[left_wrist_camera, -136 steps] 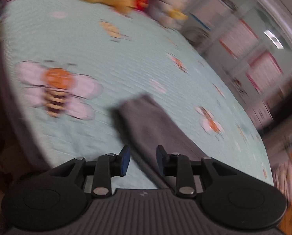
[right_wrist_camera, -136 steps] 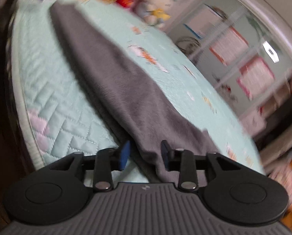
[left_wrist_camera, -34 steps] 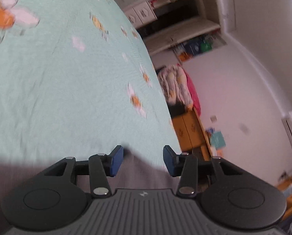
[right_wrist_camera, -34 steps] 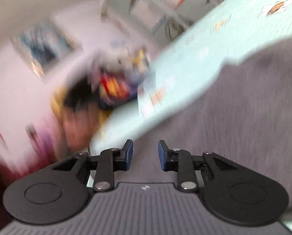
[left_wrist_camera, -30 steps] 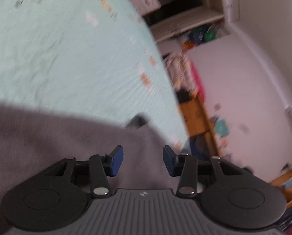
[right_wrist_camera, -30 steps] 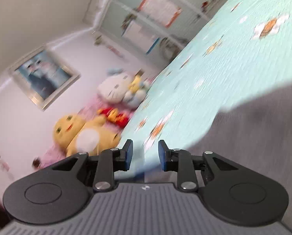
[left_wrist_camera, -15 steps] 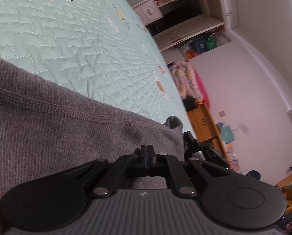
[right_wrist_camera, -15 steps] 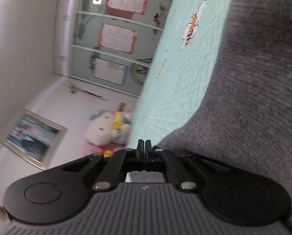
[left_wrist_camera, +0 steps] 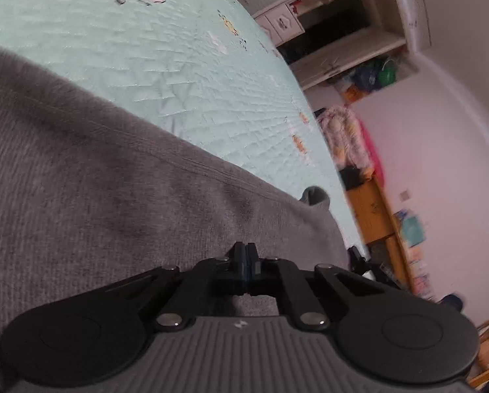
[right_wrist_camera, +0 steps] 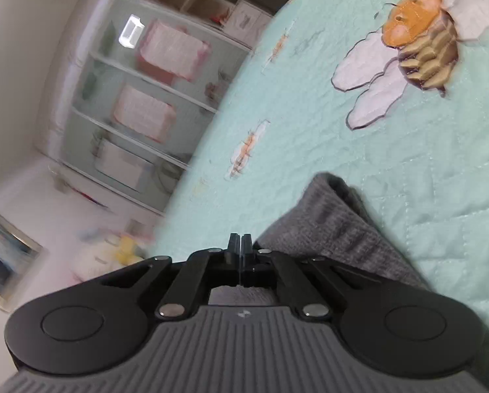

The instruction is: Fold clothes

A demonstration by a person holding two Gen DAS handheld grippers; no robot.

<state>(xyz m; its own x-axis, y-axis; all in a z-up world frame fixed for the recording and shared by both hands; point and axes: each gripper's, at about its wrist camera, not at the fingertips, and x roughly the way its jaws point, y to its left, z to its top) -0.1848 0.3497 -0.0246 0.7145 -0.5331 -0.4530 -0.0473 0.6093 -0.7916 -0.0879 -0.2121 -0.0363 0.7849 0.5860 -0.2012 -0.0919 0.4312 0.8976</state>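
Jaws of the left gripper (left_wrist_camera: pixel 243 251) are pressed together over the grey garment (left_wrist_camera: pixel 97 196), whose knit fabric shows through the opening behind the fingertips; whether cloth is pinched between the pads cannot be told. Jaws of the right gripper (right_wrist_camera: pixel 240 241) are likewise pressed together, with grey fabric visible in the gap behind them and the same doubt about a pinch.

Only the left wrist view shows the broad spread of the garment: a wide sheet of finely ribbed grey knit with a stitched seam running diagonally, ending at a small rolled corner, lying on the mint-green quilted bedspread (left_wrist_camera: pixel 179 65). Beyond the bed edge it also shows white shelving (left_wrist_camera: pixel 342 42) and an orange wooden cabinet (left_wrist_camera: pixel 372 209).

Only the right wrist view shows a narrow, thick folded end of the garment (right_wrist_camera: pixel 336 222), coarse-ribbed and rounded, resting on the bedspread (right_wrist_camera: pixel 310 131) beside a large embroidered bee (right_wrist_camera: pixel 418 49) with pale wings. Blurred glass-fronted cupboards (right_wrist_camera: pixel 139 104) stand behind.
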